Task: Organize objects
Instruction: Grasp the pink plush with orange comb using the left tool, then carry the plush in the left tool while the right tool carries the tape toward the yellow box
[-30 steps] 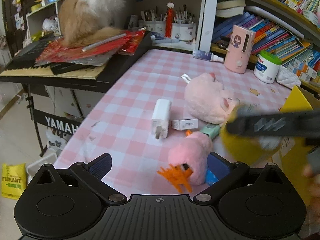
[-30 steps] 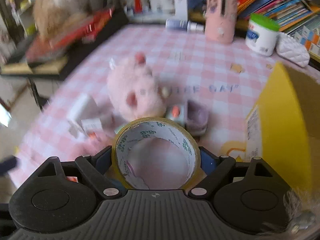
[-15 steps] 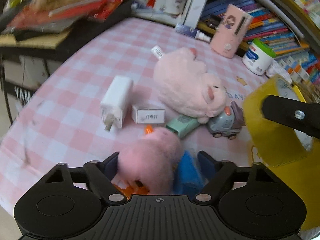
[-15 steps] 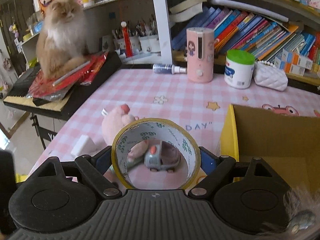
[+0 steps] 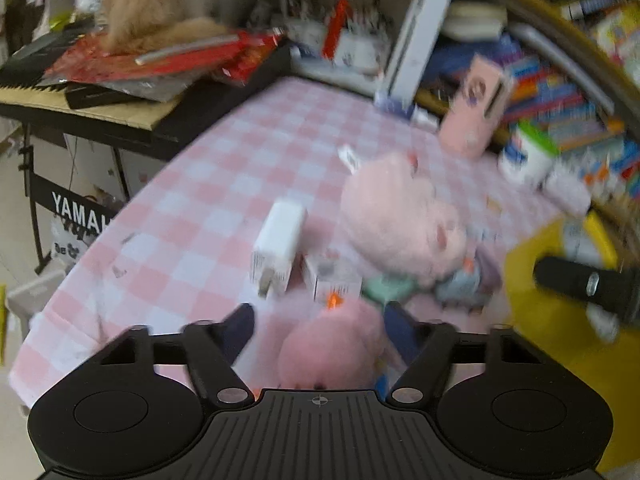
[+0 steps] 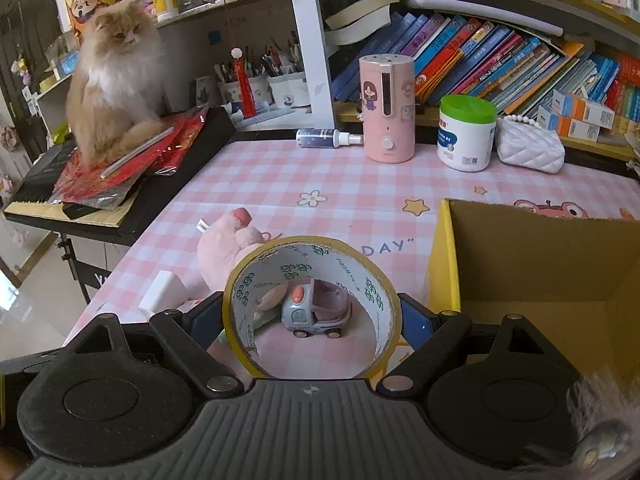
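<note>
Your left gripper [image 5: 318, 322] is closing around the small pink plush [image 5: 332, 344], which sits between its jaws low on the tabletop [image 5: 224, 168]; the blur hides whether the pads already press it, so treat it as not yet gripped. Your right gripper [image 6: 310, 314] is clamped on the tape roll [image 6: 310, 308], held up beside the open cardboard box [image 6: 540, 264].

Watch the soft fur: it can squash and slip out if you lift before the jaws bite firmly. The white charger [image 5: 278, 246], the little white carton [image 5: 334, 282] and the bigger pink plush [image 5: 396, 220] lie just beyond, so a sideways drag could knock them. The tape is pinched across its rim; a tilt could roll it loose before it is over the box. The cat [image 6: 114, 84] on the keyboard [image 6: 28, 188] might step in.

Readable writing: "YAMAH" on the keyboard stand [image 5: 76, 216], and "DAY" printed on the cloth. Book spines and the carton label are too small to read.
</note>
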{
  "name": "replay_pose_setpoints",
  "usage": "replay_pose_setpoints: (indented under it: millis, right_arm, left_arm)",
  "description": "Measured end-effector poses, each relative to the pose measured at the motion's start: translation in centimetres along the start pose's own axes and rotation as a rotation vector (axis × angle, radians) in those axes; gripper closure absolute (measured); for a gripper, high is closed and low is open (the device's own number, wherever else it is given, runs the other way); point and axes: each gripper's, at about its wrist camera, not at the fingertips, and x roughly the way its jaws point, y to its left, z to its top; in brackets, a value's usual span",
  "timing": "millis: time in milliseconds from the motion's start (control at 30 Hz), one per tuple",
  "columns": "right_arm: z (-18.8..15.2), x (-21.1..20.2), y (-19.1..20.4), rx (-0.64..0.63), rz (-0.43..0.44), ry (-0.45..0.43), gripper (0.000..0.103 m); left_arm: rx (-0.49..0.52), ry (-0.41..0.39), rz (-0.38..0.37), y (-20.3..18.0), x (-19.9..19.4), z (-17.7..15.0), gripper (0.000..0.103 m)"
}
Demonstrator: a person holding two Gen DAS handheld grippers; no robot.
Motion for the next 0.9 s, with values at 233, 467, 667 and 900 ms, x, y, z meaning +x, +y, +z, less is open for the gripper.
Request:
replay_pose_setpoints:
  millis: [233,467,667,900]
  right_arm:
    - [-0.2,0.2,0.4,-0.013,0.007,0.013,0.016]
    - [-0.6,-0.4,0.4,-0.019,-0.006,0.017,0.016]
    - [-1.2,-1.2,1.1,-0.024,0.007,0.012,0.016]
    - [-2.8,-3.1,2.6,-0.060,0.029,0.006,0.016]
  left_arm:
    - [0.062,0.077,-0.004,-0.9,1.7,-1.1,0.050]
    - [0.037,0.055,0.018,-0.4,0.6,-1.1,0.053]
    - [-0.016,-0.054,0.003,1.0,-3.7,-0.7,0.053]
    - [-0.002,-0.118,0.007,1.9,-8.1,-2.4,0.053]
